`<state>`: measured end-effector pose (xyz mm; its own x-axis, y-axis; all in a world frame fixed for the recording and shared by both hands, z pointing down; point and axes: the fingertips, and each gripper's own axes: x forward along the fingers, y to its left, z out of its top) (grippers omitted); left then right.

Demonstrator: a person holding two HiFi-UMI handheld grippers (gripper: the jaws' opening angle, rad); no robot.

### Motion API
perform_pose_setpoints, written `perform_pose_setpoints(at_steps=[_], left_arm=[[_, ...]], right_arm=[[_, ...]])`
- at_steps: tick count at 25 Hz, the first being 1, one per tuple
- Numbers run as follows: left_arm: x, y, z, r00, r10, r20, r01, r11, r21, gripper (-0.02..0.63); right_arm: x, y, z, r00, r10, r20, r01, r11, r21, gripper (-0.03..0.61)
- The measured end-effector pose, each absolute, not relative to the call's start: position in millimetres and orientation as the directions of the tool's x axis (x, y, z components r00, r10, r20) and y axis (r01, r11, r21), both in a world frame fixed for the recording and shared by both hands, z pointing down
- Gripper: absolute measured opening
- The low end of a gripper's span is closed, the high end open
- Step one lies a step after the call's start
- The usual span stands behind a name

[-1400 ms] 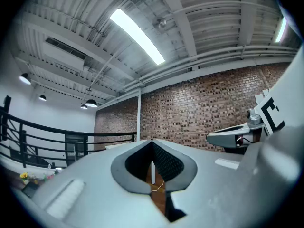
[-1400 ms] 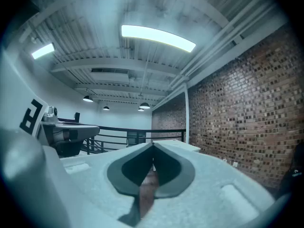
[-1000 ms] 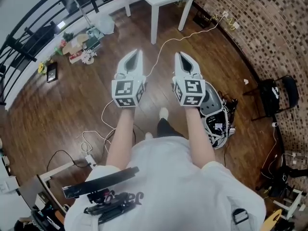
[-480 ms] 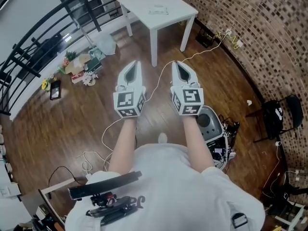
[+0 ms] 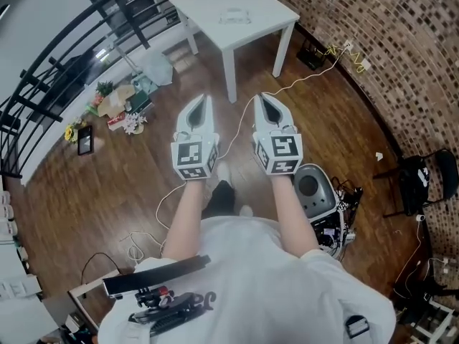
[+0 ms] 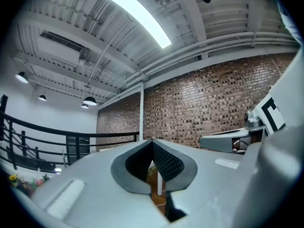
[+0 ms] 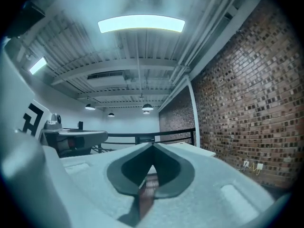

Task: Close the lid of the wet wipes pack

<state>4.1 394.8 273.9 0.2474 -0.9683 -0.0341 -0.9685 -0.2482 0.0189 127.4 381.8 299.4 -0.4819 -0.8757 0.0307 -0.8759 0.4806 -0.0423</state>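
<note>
A white table [image 5: 252, 21] stands ahead at the top of the head view. A small pale pack [image 5: 232, 16], the wet wipes, lies on it; I cannot tell how its lid stands. My left gripper [image 5: 206, 99] and right gripper [image 5: 262, 97] are held side by side over the wooden floor, well short of the table. Both are shut with nothing between the jaws. The left gripper view shows the left gripper [image 6: 152, 142] with its jaws closed in front of a brick wall. In the right gripper view the right gripper [image 7: 153, 146] is likewise closed, with a table edge [image 7: 197, 149] beyond it.
A grey round machine [image 5: 315, 188] with cables stands on the floor at my right. A white cable [image 5: 237, 113] runs under the grippers. Clutter and flowers [image 5: 118, 102] lie left by a black railing [image 5: 50, 70]. A brick wall [image 5: 387, 41] curves on the right, with a black chair [image 5: 423, 178].
The person has walked forward: the white table has come further into view and nearer. Both grippers stay shut and keep their place in front of the body.
</note>
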Motion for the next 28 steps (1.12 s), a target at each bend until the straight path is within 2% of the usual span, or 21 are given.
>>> perform_pose_setpoints(at_steps=[7,12,19,28], left_arm=[[-10,281,286,0.278,-0.959,-0.06,-0.96,-0.28,0.023,0.015],[-40,188,274,0.291,-0.954,-0.076,-0.956,-0.293,0.026,0.015],[-80,98,275,0.307,-0.948,-0.087,-0.95,-0.31,0.025,0.015],[-57,1,304,0.327,-0.944,-0.04,-0.944,-0.328,0.034,0.015]], right_arm=[[112,269,313,-0.462,-0.886,0.041,-0.886,0.463,0.014,-0.015],[86,176,298,-0.468,-0.883,0.019,-0.882,0.469,0.046,-0.015],[40,98,313,-0.499,-0.865,0.053,-0.862,0.502,0.068,-0.015],[61,-2,334,-0.519,-0.851,0.081,-0.852,0.522,0.034,-0.015]])
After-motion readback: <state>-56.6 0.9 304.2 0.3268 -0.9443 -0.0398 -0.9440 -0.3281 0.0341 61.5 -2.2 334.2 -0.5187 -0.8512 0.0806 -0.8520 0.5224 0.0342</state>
